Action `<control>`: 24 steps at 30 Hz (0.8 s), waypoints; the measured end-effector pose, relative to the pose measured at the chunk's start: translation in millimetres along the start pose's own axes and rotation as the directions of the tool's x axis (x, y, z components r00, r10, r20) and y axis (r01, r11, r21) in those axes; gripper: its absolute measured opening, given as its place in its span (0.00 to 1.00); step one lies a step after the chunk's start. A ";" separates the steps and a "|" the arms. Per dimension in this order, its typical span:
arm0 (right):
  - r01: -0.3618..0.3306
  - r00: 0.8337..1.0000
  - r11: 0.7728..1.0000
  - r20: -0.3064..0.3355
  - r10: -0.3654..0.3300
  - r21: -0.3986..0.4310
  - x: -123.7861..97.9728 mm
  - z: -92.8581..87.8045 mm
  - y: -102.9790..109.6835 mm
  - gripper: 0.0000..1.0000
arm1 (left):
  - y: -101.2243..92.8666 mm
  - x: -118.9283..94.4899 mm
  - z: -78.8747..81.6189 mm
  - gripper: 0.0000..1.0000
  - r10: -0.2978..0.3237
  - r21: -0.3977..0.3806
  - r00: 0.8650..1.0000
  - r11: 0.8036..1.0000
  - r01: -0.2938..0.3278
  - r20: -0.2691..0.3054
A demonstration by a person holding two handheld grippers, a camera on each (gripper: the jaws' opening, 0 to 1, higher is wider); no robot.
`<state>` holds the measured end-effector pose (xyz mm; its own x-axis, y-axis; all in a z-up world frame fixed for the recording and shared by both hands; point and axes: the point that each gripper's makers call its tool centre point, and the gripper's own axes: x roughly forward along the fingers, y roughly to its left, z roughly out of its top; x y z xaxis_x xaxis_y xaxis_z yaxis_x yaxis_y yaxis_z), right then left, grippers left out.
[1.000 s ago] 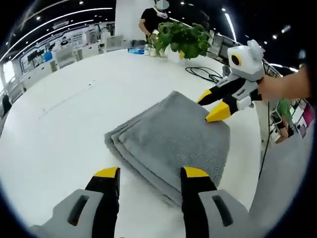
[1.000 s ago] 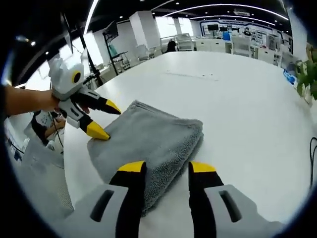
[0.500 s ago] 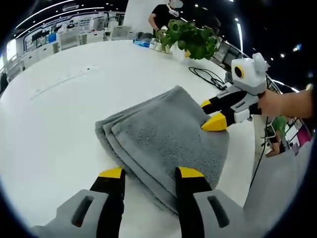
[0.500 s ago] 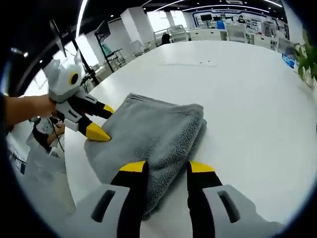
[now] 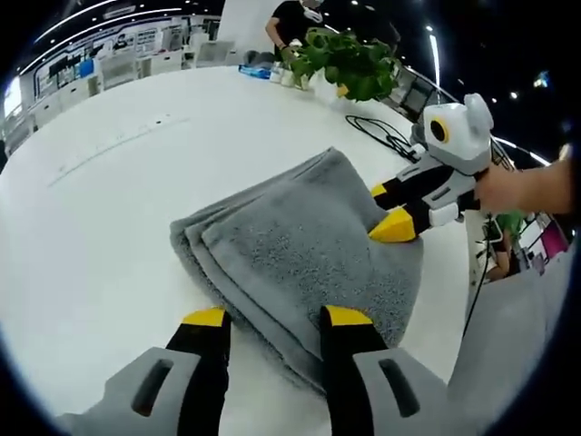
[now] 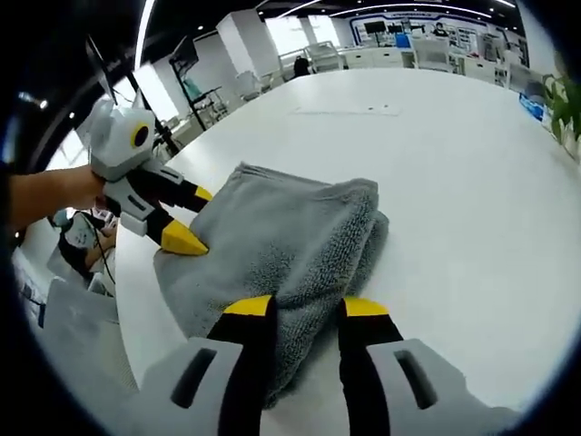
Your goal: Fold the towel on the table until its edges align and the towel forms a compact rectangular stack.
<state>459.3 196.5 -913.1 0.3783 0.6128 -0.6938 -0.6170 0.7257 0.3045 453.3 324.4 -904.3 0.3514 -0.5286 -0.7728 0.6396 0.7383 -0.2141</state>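
The broad white round-edged desk (image 5: 109, 209) (image 6: 472, 182) carries everything. Near its edge lies the thick grey terry towel (image 5: 300, 245) (image 6: 272, 236), folded into a stack of several layers whose edges sit close but not quite flush. Far beyond the towel, at the desk's opposite side, stands a leafy green potted plant (image 5: 349, 68), with a black cable (image 5: 381, 136) looping on the desk between plant and towel. The left claw (image 5: 272, 318), black with yellow tips, hangs just over the towel's layered edge, its jaws spread with towel visible between them; seen from the right gripper view (image 6: 177, 213), its tips rest at the towel's corner. The right claw (image 6: 295, 309) is likewise spread over the towel's rolled edge, its yellow tips (image 5: 392, 211) touching the towel's top surface.
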 end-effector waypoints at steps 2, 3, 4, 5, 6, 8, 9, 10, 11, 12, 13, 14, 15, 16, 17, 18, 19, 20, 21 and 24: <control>0.001 1.000 1.000 0.002 -0.001 -0.001 2.7 2.9 1.7 0.27 | 6.3 -0.2 0.5 0.40 0.003 0.004 1.000 1.000 -0.003 -0.007; 0.003 1.000 1.000 0.003 -0.003 -0.002 4.5 5.0 3.5 0.27 | 8.6 -0.4 0.9 0.40 0.005 0.006 1.000 1.000 -0.005 -0.008; 0.004 1.000 1.000 0.004 -0.004 -0.002 5.9 6.6 4.0 0.27 | 10.2 -0.6 1.2 0.40 0.007 0.007 1.000 1.000 -0.007 -0.009; 0.009 1.000 1.000 0.007 -0.009 -0.003 7.3 8.9 5.8 0.27 | 13.4 -0.8 2.1 0.40 0.010 0.007 1.000 1.000 -0.010 -0.011; 0.012 1.000 1.000 0.010 -0.012 -0.011 8.8 10.5 6.4 0.27 | 16.0 -1.3 2.9 0.40 0.013 0.008 1.000 1.000 -0.013 -0.013; 0.015 1.000 1.000 0.012 -0.015 -0.017 11.7 14.0 8.0 0.27 | 20.2 -1.5 4.2 0.40 0.017 0.012 1.000 1.000 -0.017 -0.016; 0.017 1.000 1.000 0.013 -0.017 -0.017 13.0 15.5 7.4 0.27 | 22.0 -1.6 4.9 0.40 0.020 0.015 1.000 1.000 -0.020 -0.017; 0.020 1.000 1.000 0.014 -0.020 -0.021 14.8 17.7 7.1 0.27 | 25.0 -1.8 5.9 0.40 0.023 0.018 1.000 1.000 -0.023 -0.017; 0.027 1.000 0.999 0.017 -0.026 -0.036 15.6 19.0 9.0 0.27 | 26.7 -1.8 6.6 0.40 0.025 0.018 1.000 1.000 -0.025 -0.018; 0.031 0.999 0.998 0.018 -0.030 -0.046 16.4 20.2 9.2 0.27 | 28.5 -1.6 7.3 0.40 0.027 0.016 0.999 1.000 -0.027 -0.018; 0.036 0.999 0.998 0.017 -0.035 -0.056 17.2 21.5 8.3 0.27 | 30.0 -1.1 8.3 0.40 0.028 0.019 0.999 0.999 -0.028 -0.019; 0.042 0.999 0.997 0.019 -0.041 -0.068 18.5 23.9 7.7 0.27 | 30.0 -1.1 8.7 0.40 0.029 0.023 0.999 0.999 -0.029 -0.019; 0.045 0.999 0.996 0.020 -0.044 -0.075 20.2 25.8 6.5 0.27 | 31.5 -0.5 10.0 0.40 0.032 0.029 0.999 0.999 -0.031 -0.017; 0.053 0.998 0.995 0.020 -0.051 -0.084 21.9 28.5 4.8 0.27 | 32.8 -0.2 10.8 0.40 0.034 0.031 0.999 0.999 -0.033 -0.015; 0.058 0.998 0.994 0.021 -0.056 -0.090 22.7 30.1 3.4 0.27 | 35.6 0.6 12.6 0.40 0.036 0.030 0.999 0.999 -0.036 -0.012; 0.063 0.998 0.994 0.022 -0.061 -0.094 23.7 32.0 2.4 0.27 | 38.7 1.2 14.3 0.40 0.038 0.027 0.999 0.999 -0.037 -0.010; 0.074 0.997 0.992 0.024 -0.072 -0.103 24.8 34.3 1.6 0.27 | 41.4 2.3 16.6 0.40 0.040 0.025 0.999 0.999 -0.040 -0.008; 0.082 0.996 0.990 0.026 -0.080 -0.112 25.5 36.2 0.3 0.28 | 44.1 3.2 18.6 0.40 0.041 0.025 0.999 0.999 -0.041 -0.007; 0.090 0.996 0.989 0.027 -0.087 -0.118 25.5 38.1 0.0 0.27 | 45.4 4.4 21.3 0.40 0.046 0.031 0.999 0.998 -0.046 -0.006; 0.107 0.994 0.986 0.030 -0.104 -0.126 29.0 43.5 -3.3 0.27 | 45.2 6.5 25.4 0.40 0.052 0.055 0.999 0.997 -0.052 -0.008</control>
<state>502.3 225.5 -905.8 0.4607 0.5430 -0.7021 -0.6550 0.7418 0.1439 501.8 343.6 -903.8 0.3791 -0.4859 -0.7875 0.6574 0.7404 -0.1404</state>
